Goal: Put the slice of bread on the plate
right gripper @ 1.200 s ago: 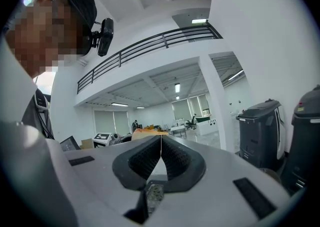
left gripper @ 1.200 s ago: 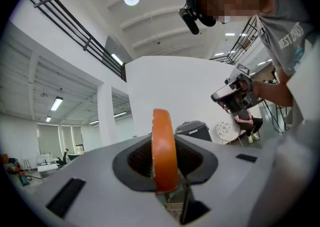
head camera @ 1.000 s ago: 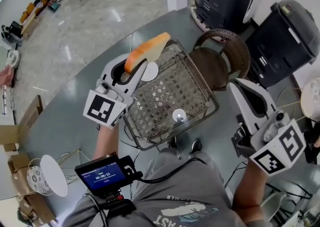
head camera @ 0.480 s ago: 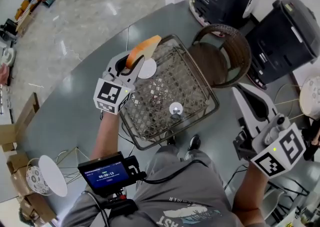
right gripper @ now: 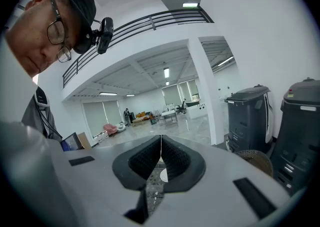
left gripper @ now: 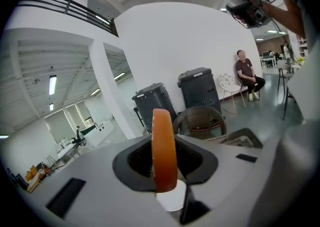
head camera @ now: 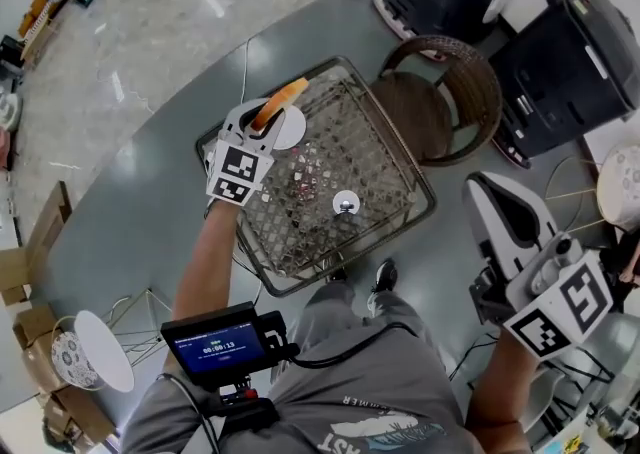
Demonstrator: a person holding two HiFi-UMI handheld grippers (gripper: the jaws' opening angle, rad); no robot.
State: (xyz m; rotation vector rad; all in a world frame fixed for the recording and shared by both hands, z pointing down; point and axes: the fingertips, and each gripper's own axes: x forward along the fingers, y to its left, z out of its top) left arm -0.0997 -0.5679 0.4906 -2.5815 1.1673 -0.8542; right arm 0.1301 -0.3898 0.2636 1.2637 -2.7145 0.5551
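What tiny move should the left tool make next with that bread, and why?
Probably lower the left gripper a little, until the slice of bread meets the small white plate. Its jaws grip the slice on edge, and the left gripper view shows the plate right under the bread's lower end. Opening from this height might let the slice tip off the plate.

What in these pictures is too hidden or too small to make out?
Plate: head view, half covered by the left gripper and bread; whether bread touches it is unclear.
Small round thing in the wire basket: head view, too small to identify.
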